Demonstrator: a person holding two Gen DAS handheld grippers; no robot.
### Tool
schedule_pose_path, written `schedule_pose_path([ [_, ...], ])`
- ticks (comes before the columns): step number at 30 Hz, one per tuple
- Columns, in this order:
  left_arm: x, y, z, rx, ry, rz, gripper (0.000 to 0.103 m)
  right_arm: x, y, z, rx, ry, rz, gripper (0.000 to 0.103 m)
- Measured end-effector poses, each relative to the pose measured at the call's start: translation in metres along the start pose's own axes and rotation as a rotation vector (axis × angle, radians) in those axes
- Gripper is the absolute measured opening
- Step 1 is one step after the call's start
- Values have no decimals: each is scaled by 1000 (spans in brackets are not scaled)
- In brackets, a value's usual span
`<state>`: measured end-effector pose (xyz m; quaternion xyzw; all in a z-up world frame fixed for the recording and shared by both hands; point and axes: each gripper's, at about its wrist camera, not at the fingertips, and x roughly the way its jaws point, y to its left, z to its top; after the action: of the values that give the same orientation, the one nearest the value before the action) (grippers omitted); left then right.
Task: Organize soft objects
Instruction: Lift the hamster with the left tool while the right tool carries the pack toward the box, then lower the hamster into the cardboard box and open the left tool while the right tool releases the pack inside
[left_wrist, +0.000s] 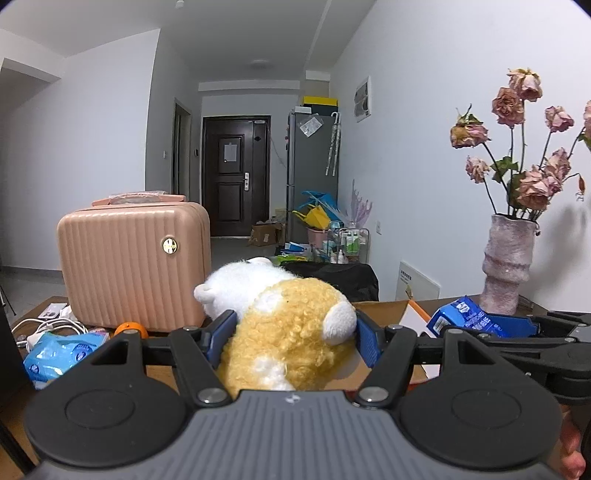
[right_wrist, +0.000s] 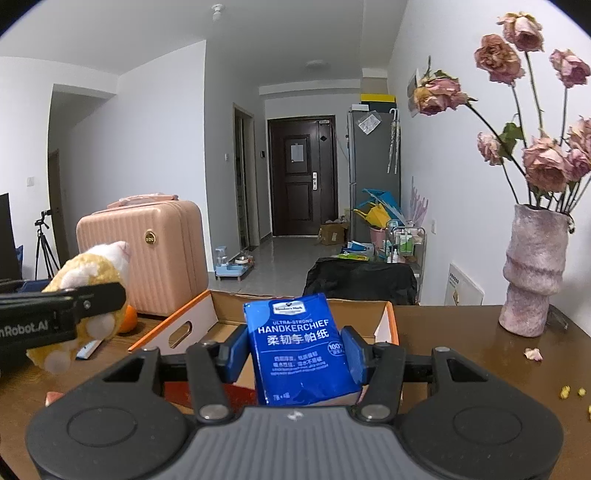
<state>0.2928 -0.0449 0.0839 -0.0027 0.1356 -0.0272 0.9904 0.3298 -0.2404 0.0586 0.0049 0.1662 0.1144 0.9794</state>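
A yellow and white plush toy (left_wrist: 288, 325) hangs between the blue pads of my left gripper (left_wrist: 295, 332), which is shut on it above the cardboard box (left_wrist: 384, 310). The same plush toy (right_wrist: 88, 280) shows at the left of the right wrist view, with the left gripper's black body across it. My right gripper (right_wrist: 295, 350) is shut on a blue pack of handkerchief tissues (right_wrist: 299, 350), held upright over the open cardboard box (right_wrist: 207, 317). That tissue pack (left_wrist: 465, 319) also appears at the right of the left wrist view.
A pink hard case (left_wrist: 133, 262) stands on the brown table at the left, with an orange (left_wrist: 129, 328), white cables and a light blue tissue pack (left_wrist: 55, 354) before it. A pink vase of dried roses (right_wrist: 532, 273) stands at the right. Petals and crumbs lie near it.
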Motion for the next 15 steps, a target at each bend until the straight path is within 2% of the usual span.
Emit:
schedule_pose_path([
  [15,61,-12,14,-2,17,29,68,52,-8,20,-46,42,14,53],
])
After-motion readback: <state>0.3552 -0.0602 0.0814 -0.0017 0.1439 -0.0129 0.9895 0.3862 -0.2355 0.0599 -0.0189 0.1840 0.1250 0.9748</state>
